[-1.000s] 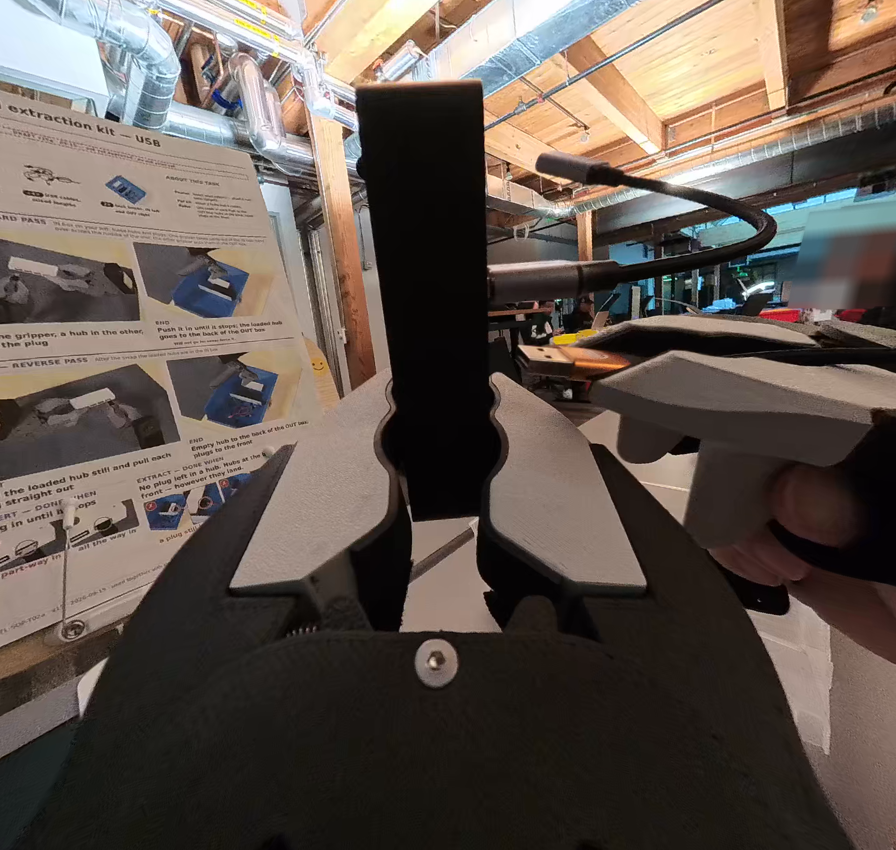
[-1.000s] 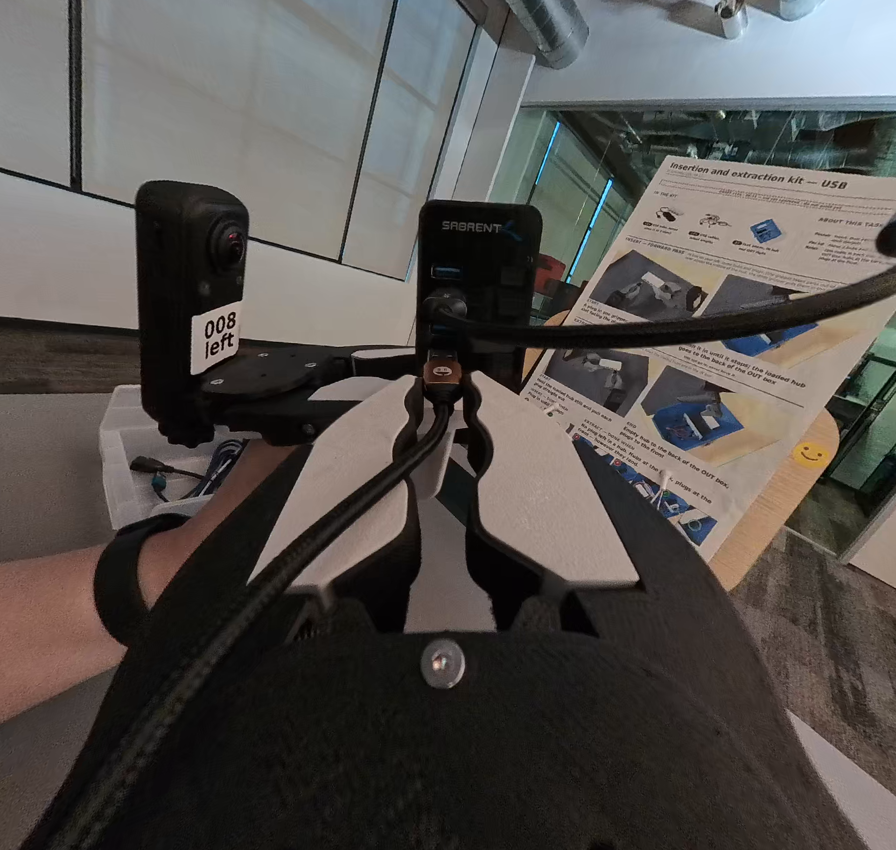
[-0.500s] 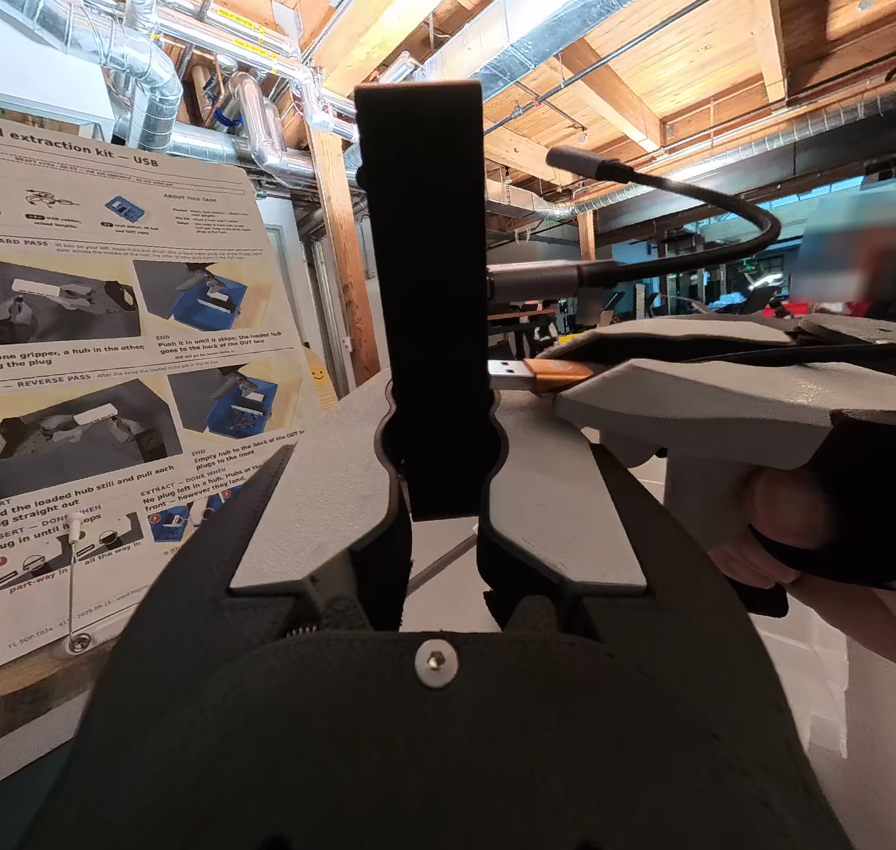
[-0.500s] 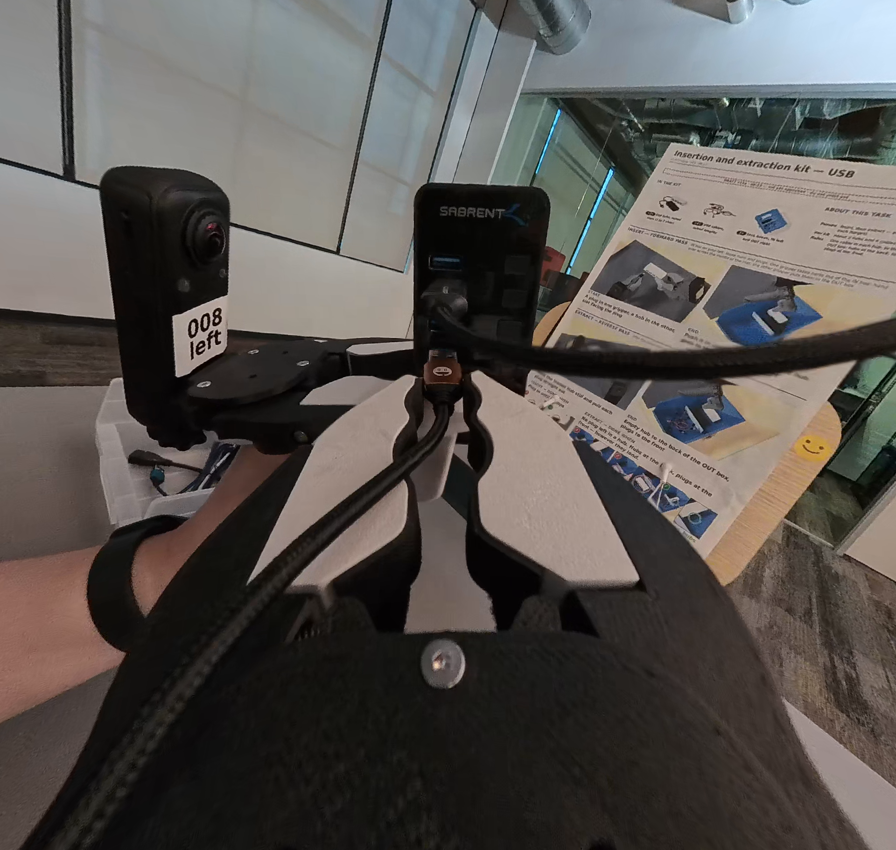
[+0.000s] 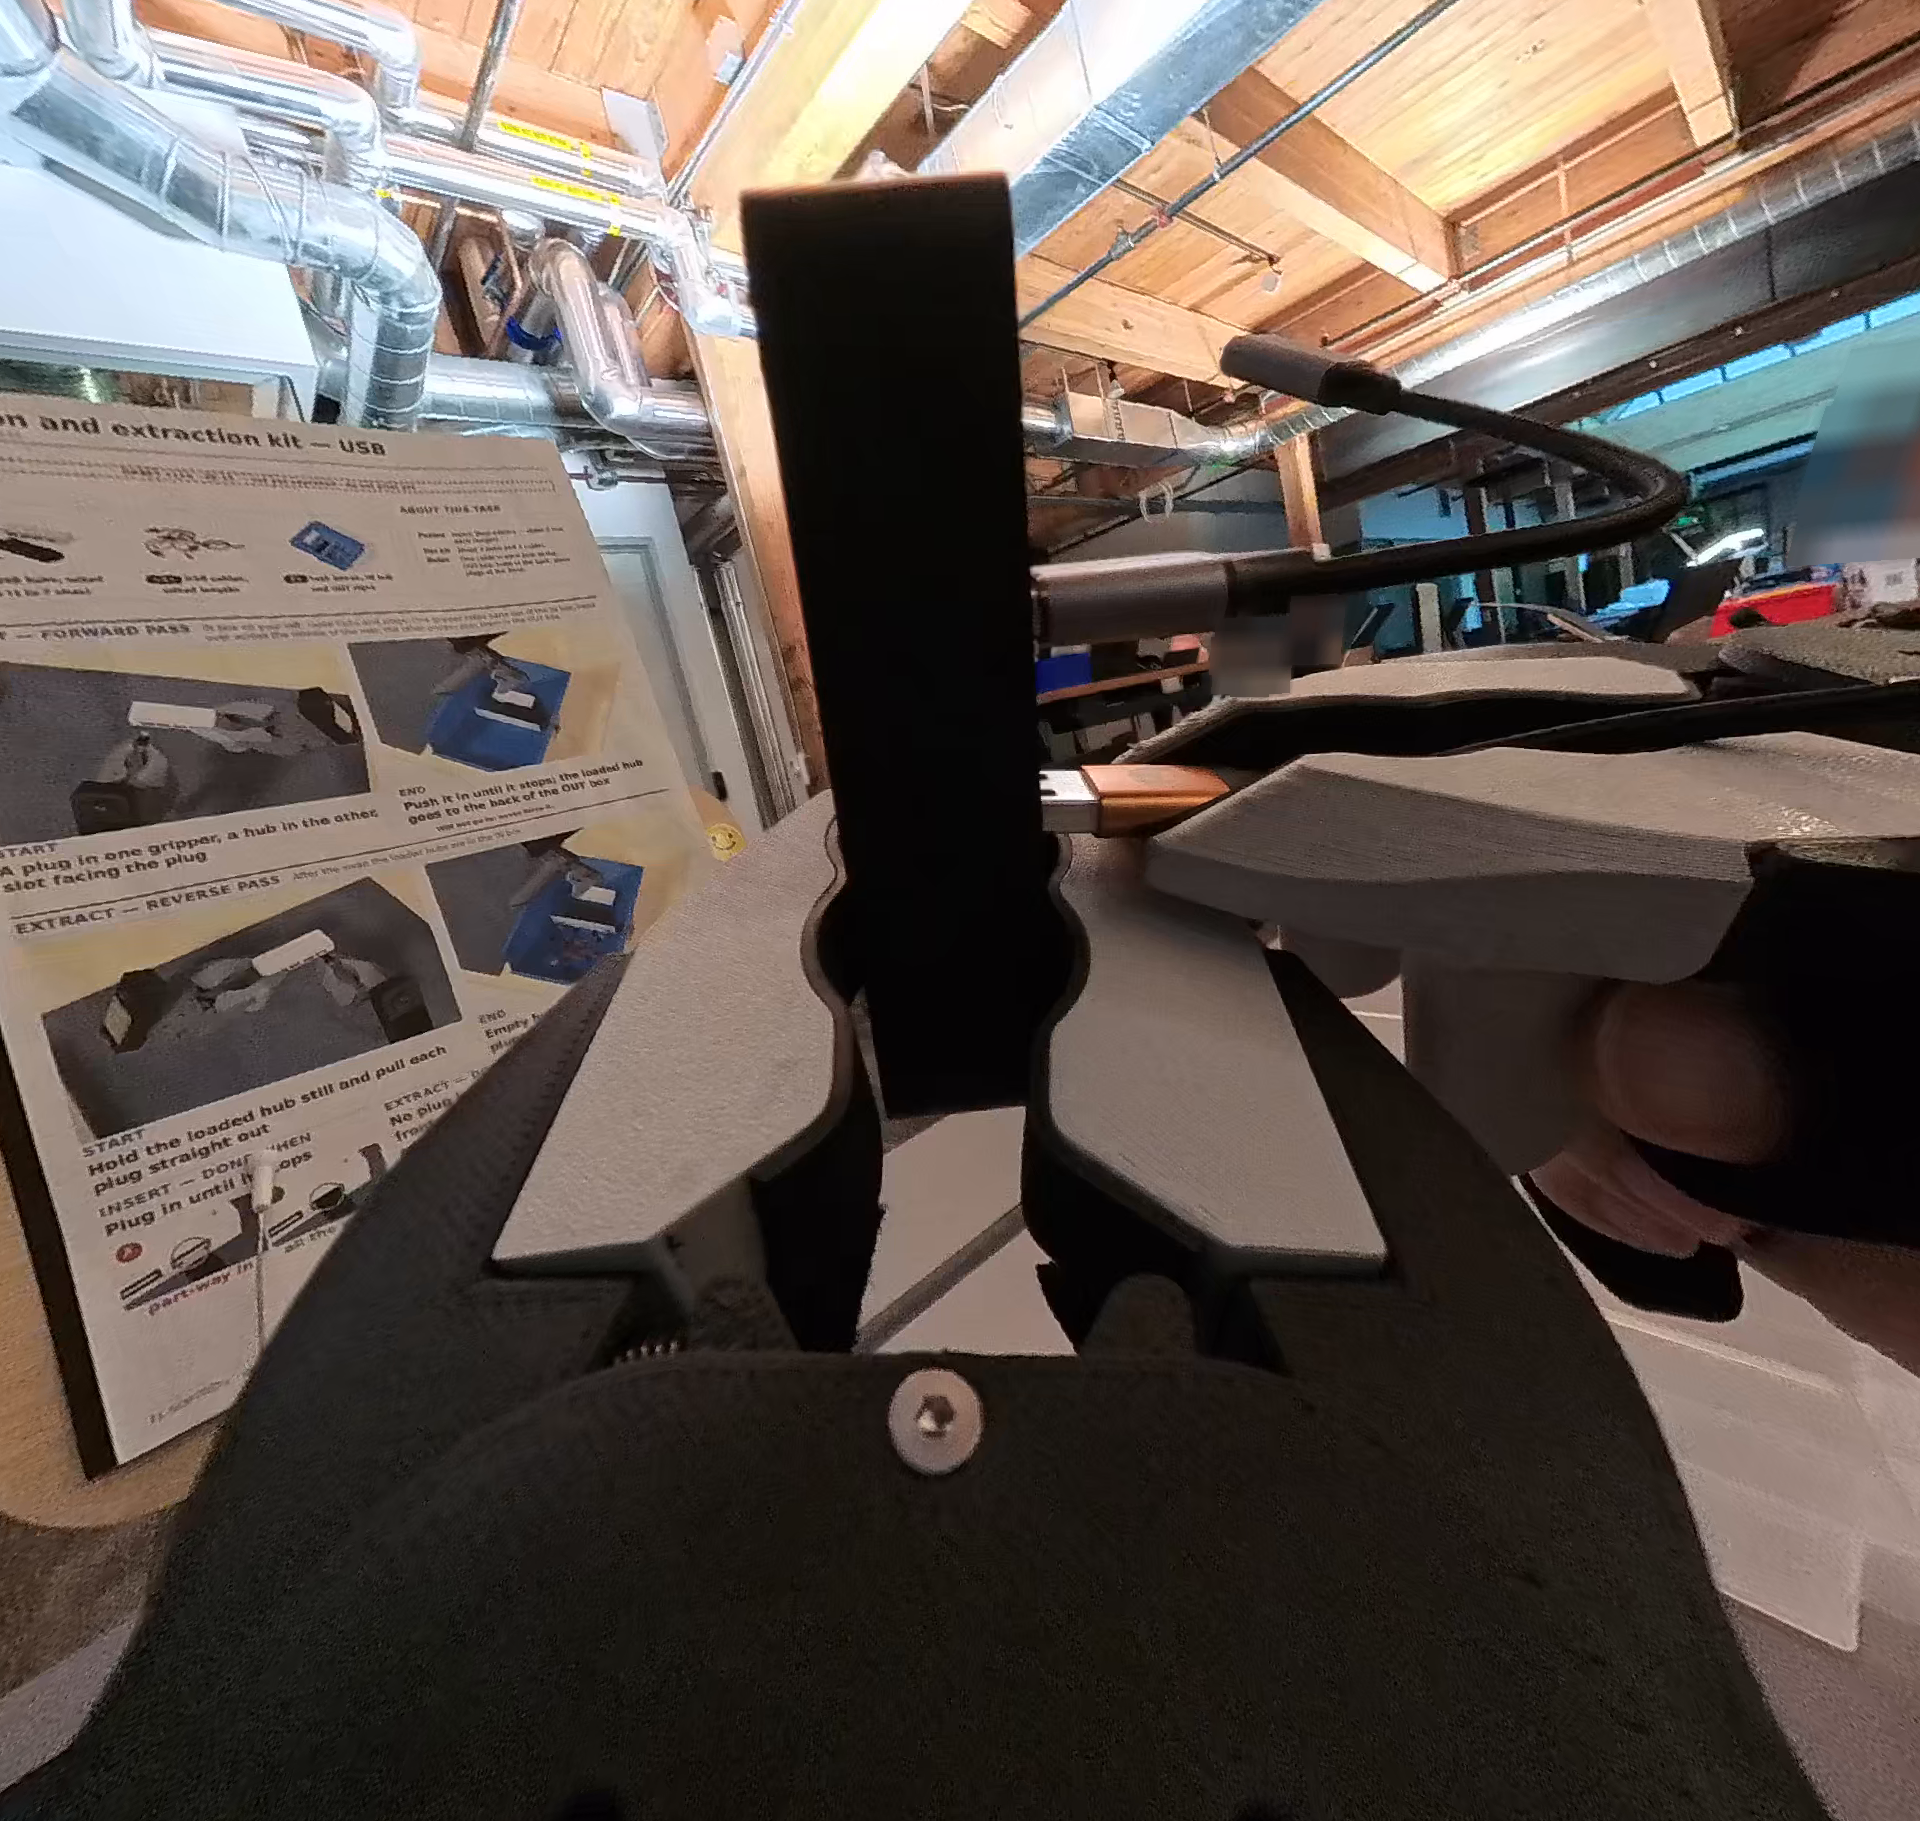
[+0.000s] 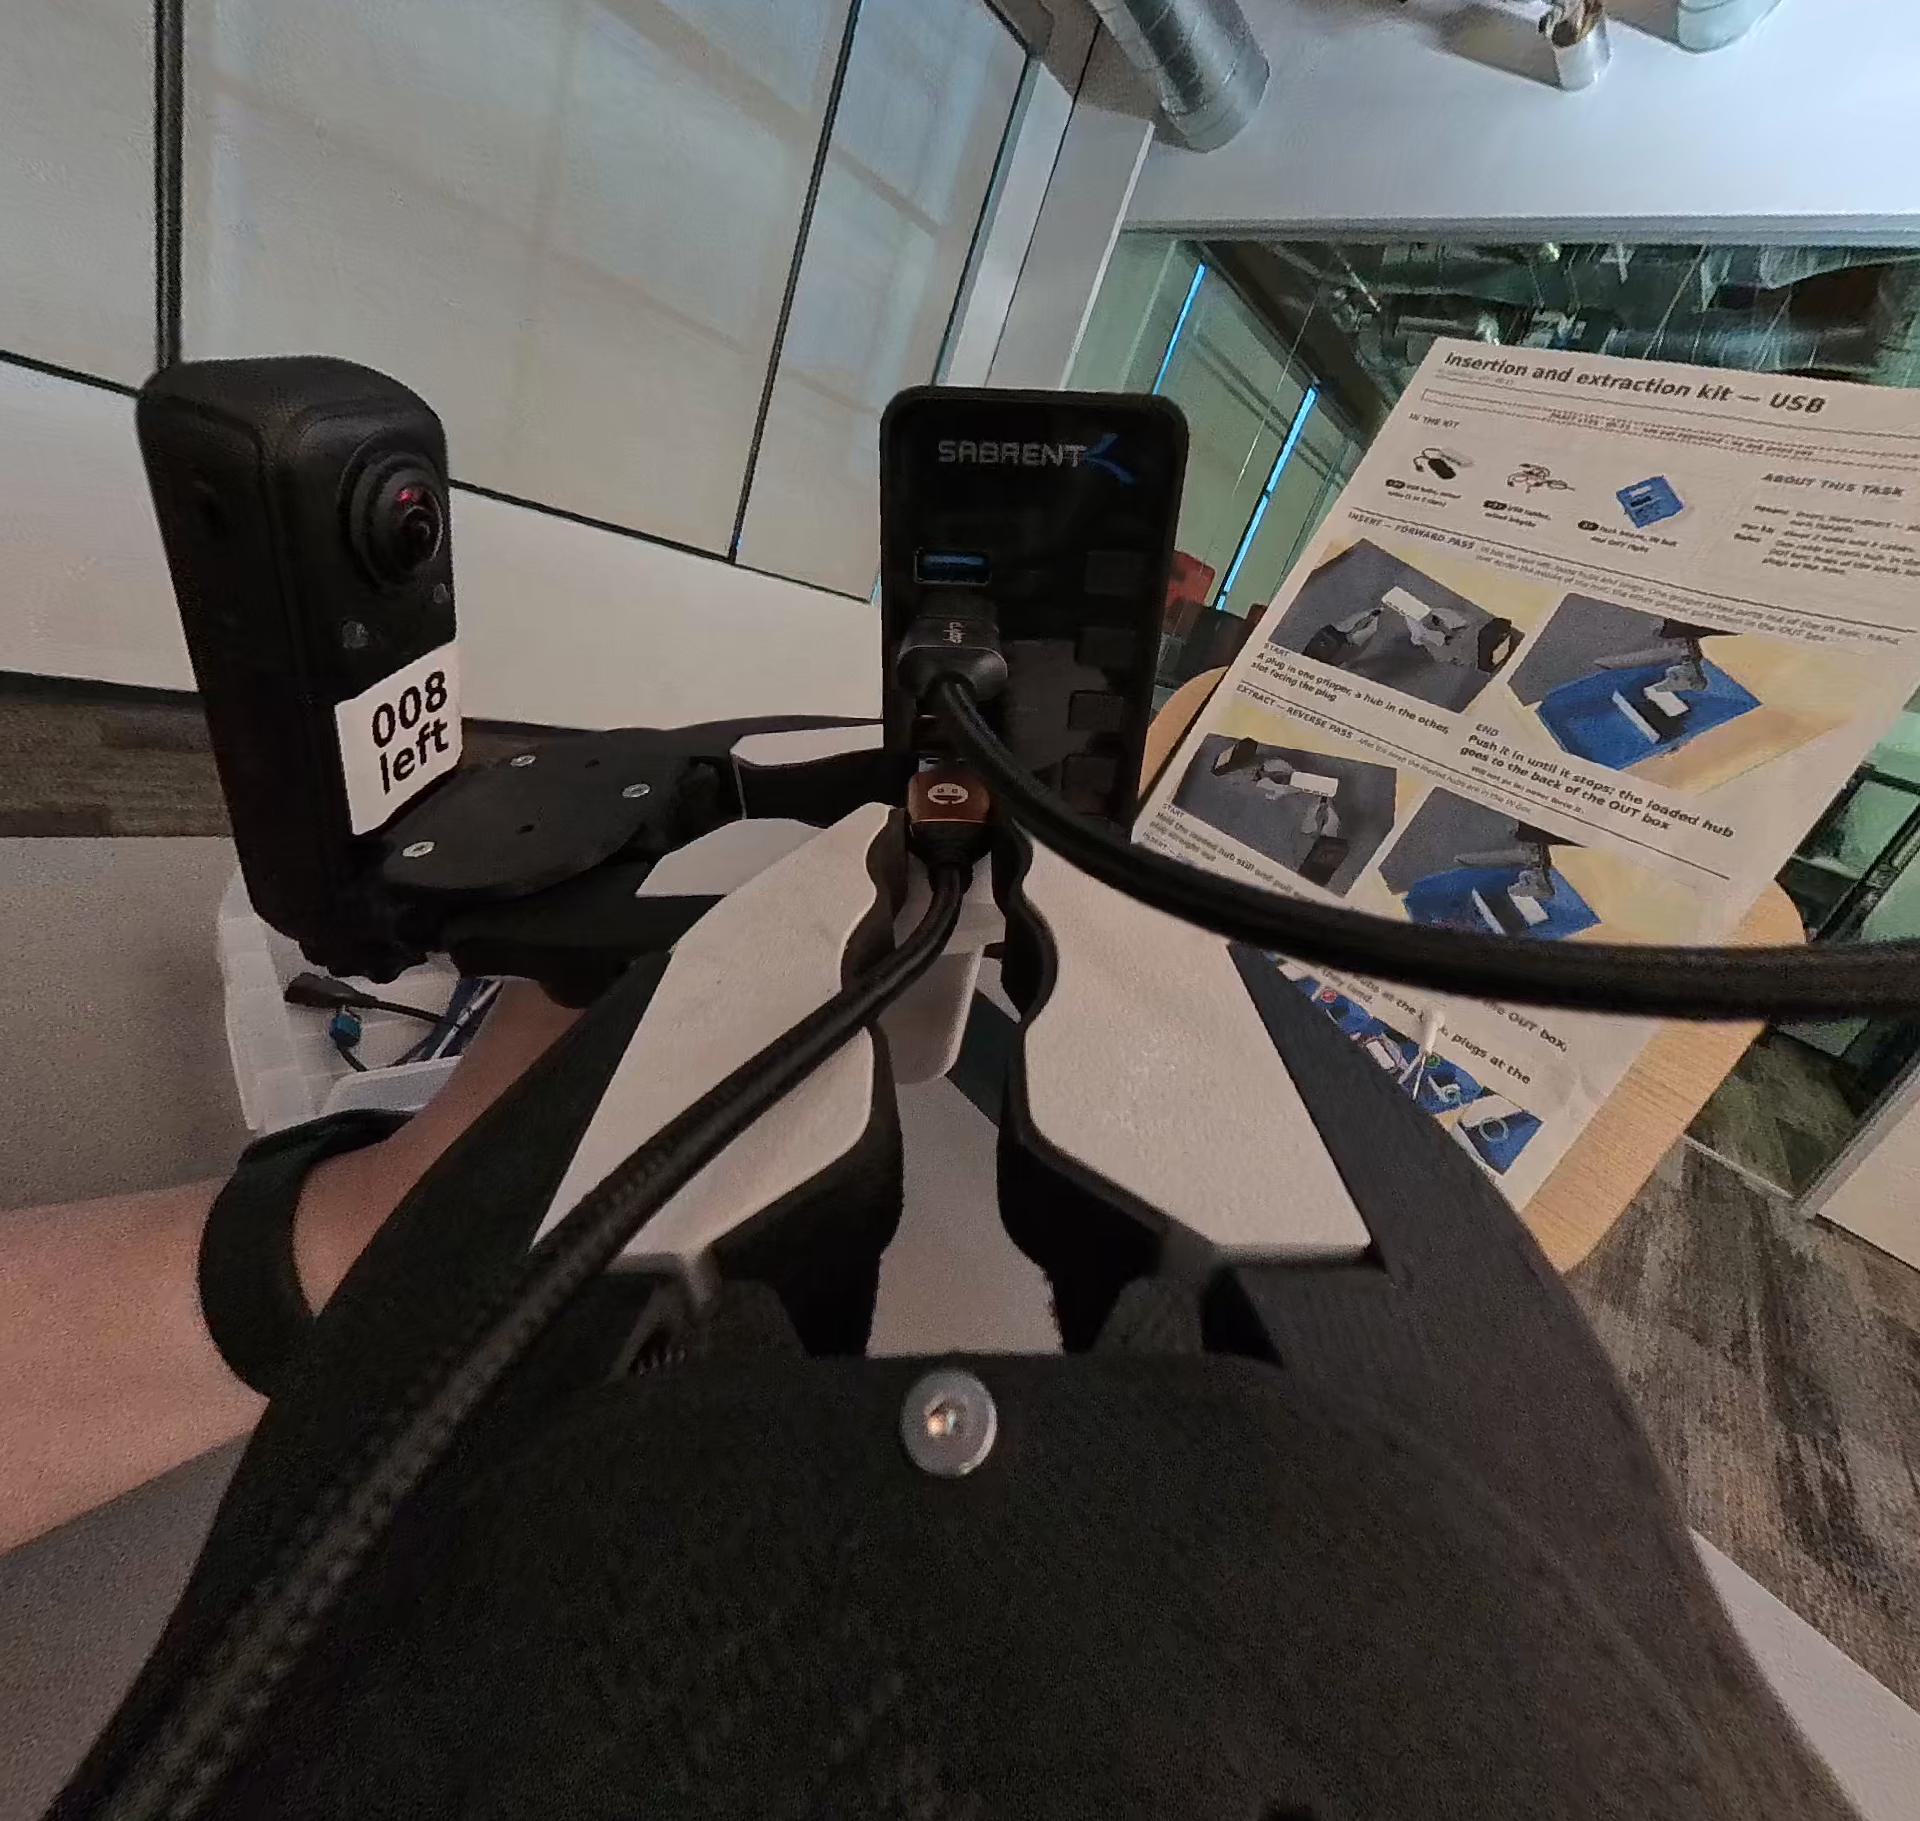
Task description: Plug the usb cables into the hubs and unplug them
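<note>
My left gripper (image 5: 940, 930) is shut on a black USB hub (image 5: 888, 566) and holds it upright in the air. A grey-plugged black cable (image 5: 1132, 592) sits in a port on the hub's right face. My right gripper (image 6: 940, 862) is shut on an orange USB plug (image 6: 945, 800). In the left wrist view the orange plug (image 5: 1143, 800) points left and its metal tip touches the hub's right face, just below the grey plug. In the right wrist view the hub (image 6: 1029, 566) faces me, with a free blue port above the plugged cable (image 6: 951, 644).
A printed instruction sheet (image 5: 281, 784) stands on a wooden board behind the hub and also shows in the right wrist view (image 6: 1558, 732). A clear box with loose cables (image 6: 312, 1023) sits low at the left. The left gripper's camera (image 6: 301, 649) stands left of the hub. The tips of one gripper are about 4 cm away from the tips of the other.
The right gripper has moved the orange plug leftward until its metal tip reaches the hub's side. The left gripper keeps the hub held upright with little motion.
</note>
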`<state>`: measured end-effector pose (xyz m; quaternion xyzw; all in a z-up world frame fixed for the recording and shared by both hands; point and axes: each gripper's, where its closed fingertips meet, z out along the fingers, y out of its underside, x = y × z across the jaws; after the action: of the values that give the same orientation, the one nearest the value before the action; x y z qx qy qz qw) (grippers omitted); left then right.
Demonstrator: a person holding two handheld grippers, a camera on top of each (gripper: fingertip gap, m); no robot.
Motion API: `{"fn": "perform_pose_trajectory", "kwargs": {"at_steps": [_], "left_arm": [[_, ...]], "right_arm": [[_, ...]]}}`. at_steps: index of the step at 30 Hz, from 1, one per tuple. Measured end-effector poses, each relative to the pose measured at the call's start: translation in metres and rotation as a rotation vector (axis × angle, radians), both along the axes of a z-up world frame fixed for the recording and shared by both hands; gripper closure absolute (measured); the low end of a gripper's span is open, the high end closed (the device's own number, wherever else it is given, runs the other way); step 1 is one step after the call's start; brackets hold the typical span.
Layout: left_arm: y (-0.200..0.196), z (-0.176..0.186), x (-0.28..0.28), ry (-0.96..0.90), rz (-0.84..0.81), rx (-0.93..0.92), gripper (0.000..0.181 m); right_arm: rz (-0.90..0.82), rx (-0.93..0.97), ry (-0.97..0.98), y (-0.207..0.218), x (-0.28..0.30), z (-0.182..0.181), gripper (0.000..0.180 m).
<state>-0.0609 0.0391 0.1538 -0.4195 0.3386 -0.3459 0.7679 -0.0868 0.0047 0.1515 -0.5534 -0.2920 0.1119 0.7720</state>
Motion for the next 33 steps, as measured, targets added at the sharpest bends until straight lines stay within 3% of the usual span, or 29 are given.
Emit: {"fn": "perform_pose_trajectory", "kwargs": {"at_steps": [7,18,26,30,33], "left_arm": [[-0.002,0.002,-0.005,0.035,0.085,0.08,0.152],[-0.006,-0.001,0.002,0.056,0.048,0.069,0.152],[0.022,-0.008,-0.003,-0.01,-0.192,-0.308,0.152],[0.024,0.001,-0.023,-0.108,-0.443,-0.488,0.152],[0.025,0.005,-0.032,-0.15,-0.546,-0.549,0.152]], "right_arm": [[0.012,0.016,0.022,-0.004,-0.003,0.001,0.164],[-0.004,0.031,0.038,-0.003,-0.001,0.002,0.164],[0.0,-0.004,-0.012,0.005,0.001,-0.002,0.156],[0.023,0.022,-0.112,-0.003,-0.003,-0.003,0.156],[0.061,0.002,-0.062,-0.002,-0.002,-0.001,0.156]]}}
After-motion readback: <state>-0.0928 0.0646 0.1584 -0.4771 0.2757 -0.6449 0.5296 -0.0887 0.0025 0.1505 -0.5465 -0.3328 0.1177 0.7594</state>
